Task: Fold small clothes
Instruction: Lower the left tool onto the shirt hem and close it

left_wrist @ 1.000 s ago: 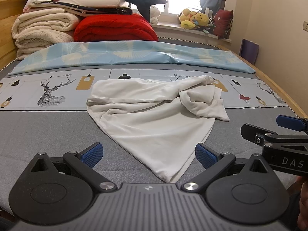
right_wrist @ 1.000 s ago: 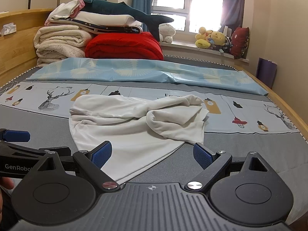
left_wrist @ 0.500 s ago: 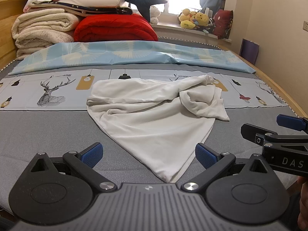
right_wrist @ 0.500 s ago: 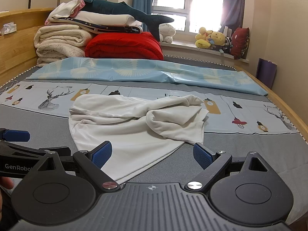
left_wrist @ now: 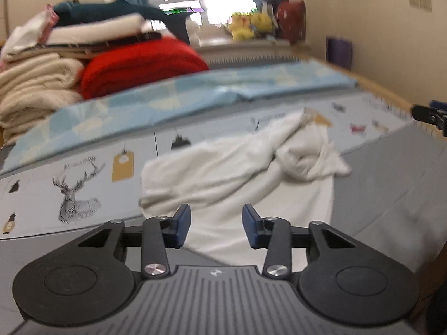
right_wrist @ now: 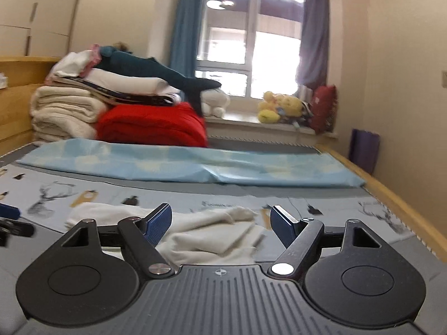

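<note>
1. Cloth, white and crumpled, lies on the bed, partly on the grey sheet and partly on the strip with deer pictures.
2. Left hand-held gripper has its blue pads partly apart. Its jaws have just been closing. The cloth shows in the gap between them, but the pads do not press on it.
3. Right hand-held gripper has its blue pads spread wide. Its jaws have just been closing a little. The bunched part of the cloth shows between them, and they hold nothing.
4. In the left view, a bit of the right hand-held gripper shows at the right edge, well apart from the cloth.
5. Behind the cloth lies a light blue sheet, folded long across the bed.
6. Farther back sits a red blanket, and beside it a stack of cream blankets.
7. A dark blue shark toy lies on top of the pile.
8. Yellow soft toys sit on the window ledge at the back.
9. Both views are blurry.
</note>
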`<state>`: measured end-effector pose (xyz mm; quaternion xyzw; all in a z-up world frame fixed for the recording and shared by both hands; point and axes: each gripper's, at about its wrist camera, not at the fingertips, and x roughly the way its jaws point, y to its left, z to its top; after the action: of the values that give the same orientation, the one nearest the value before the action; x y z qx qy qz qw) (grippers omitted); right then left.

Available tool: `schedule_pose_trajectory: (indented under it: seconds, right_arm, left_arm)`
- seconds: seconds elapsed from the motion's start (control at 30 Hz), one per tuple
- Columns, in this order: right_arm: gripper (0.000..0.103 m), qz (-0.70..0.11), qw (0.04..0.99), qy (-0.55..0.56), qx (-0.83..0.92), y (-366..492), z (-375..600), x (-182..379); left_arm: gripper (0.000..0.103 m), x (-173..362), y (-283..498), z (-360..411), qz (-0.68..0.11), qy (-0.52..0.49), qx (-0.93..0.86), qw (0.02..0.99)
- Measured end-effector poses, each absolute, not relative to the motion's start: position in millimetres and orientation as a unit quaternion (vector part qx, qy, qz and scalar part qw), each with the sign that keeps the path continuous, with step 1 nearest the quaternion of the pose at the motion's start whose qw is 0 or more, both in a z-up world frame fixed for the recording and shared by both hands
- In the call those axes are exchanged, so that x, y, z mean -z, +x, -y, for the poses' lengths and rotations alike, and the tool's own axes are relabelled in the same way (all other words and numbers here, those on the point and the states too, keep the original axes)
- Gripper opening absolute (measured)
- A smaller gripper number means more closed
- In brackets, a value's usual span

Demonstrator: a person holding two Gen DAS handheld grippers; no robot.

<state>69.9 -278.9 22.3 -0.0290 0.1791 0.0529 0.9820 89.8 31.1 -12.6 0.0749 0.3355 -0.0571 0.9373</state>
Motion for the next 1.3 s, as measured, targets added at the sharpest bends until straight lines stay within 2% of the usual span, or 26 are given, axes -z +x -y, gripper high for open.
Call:
schedule_pose_trajectory:
  seconds: [0.03, 0.1, 0.13, 0.37, 0.57, 0.63, 0.9, 0.97, 1.0, 1.03, 1.07, 1.1, 1.13, 1.3]
  right_arm:
    - [0.075, -0.203, 0.978, -0.016, -0.042, 76.1, 285.5, -6.3]
    - [0.059, -0.282, 0.959, -0.021, -0.024, 94.0, 291.6, 13.1]
    - [0.057, -0.28, 0.959, -0.017, -0.024, 95.2, 296.0, 11.5]
    - [0.059, -0.273, 0.958, -0.079, -0.041, 99.2, 292.6, 12.5]
    - [0.062, -0.289, 0.954, -0.067, -0.045, 109.1, 289.3, 14.7]
    - [0.064, -0.289, 0.954, -0.065, -0.045, 109.1, 290.5, 16.6]
    - [0.064, -0.294, 0.953, -0.057, -0.039, 109.8, 296.6, 19.3]
    - [0.064, -0.294, 0.953, -0.056, -0.037, 109.2, 297.6, 19.8]
    - [0.064, -0.295, 0.953, -0.057, -0.036, 108.8, 297.8, 19.8]
    - [0.064, -0.296, 0.953, -0.058, -0.035, 108.3, 297.3, 19.7]
    - [0.064, -0.297, 0.953, -0.059, -0.034, 108.0, 297.2, 19.4]
    - [0.064, -0.296, 0.953, -0.06, -0.032, 107.7, 297.1, 18.7]
    - [0.064, -0.295, 0.953, -0.06, -0.028, 107.2, 297.0, 17.9]
    - [0.063, -0.296, 0.954, -0.05, -0.003, 105.4, 298.8, 15.6]
  left_arm:
    - [0.045, 27.8, 95.8, -34.8, -0.352, 0.07, 0.051, 0.932]
    - [0.043, 49.4, 114.5, -35.0, -0.417, 0.047, 0.038, 0.907]
    - [0.043, 56.3, 121.7, -35.0, -0.432, 0.031, 0.04, 0.9]
    - [0.047, 92.0, 153.3, -13.5, -0.508, 0.001, 0.012, 0.861]
    - [0.057, 115.9, 168.4, -0.2, -0.554, 0.0, -0.001, 0.832]
    - [0.066, 122.8, 171.5, 4.6, -0.568, -0.005, 0.002, 0.823]
    - [0.074, 140.8, 174.2, 21.9, -0.591, 0.009, 0.01, 0.807]
    - [0.069, 140.7, 172.8, 24.1, -0.586, 0.014, 0.015, 0.81]
    - [0.055, 139.6, 171.8, 25.9, -0.583, 0.016, 0.022, 0.812]
    - [0.037, 137.7, 170.6, 28.4, -0.577, 0.018, 0.032, 0.816]
    - [0.028, 136.7, 169.5, 31.5, -0.573, 0.021, 0.039, 0.818]
    - [0.015, 136.0, 168.5, 33.5, -0.57, 0.023, 0.046, 0.82]
    - [0.009, 135.3, 167.6, 34.0, -0.569, 0.022, 0.051, 0.82]
    - [0.006, 121.5, 154.9, 19.0, -0.557, 0.024, 0.076, 0.827]
